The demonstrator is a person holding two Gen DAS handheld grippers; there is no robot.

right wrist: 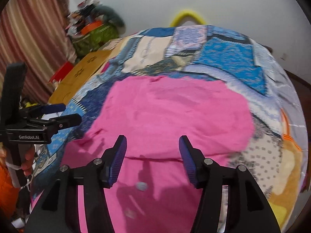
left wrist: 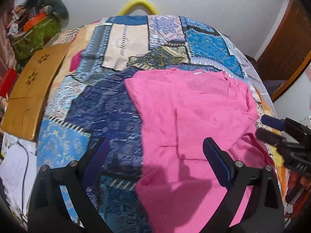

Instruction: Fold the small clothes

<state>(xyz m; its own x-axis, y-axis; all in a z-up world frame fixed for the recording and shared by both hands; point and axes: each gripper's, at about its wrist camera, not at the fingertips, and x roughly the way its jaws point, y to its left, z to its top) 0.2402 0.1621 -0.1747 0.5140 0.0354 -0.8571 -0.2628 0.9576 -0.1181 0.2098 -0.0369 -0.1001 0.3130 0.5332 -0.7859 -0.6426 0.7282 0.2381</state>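
Observation:
A pink garment [left wrist: 194, 106] [right wrist: 175, 112] lies spread on a patchwork blue bedspread [left wrist: 108, 106] [right wrist: 223, 58], with a fold line across its near part. My left gripper [left wrist: 157, 145] hovers over the garment's left edge, jaws wide apart and nothing between them; the right wrist view shows it at far left [right wrist: 68, 114]. Over the near middle of the garment, my right gripper [right wrist: 153, 141] is open, its pads clear of the cloth. In the left wrist view it sits at the garment's right edge [left wrist: 262, 128].
A tan wooden board [left wrist: 33, 89] lies along the bed's left side, with papers and a cable [left wrist: 15, 167] below it. A cluttered pile with a green bag [left wrist: 37, 33] stands at the back left by a striped curtain [right wrist: 33, 38]. A wooden door [left wrist: 287, 44] is right.

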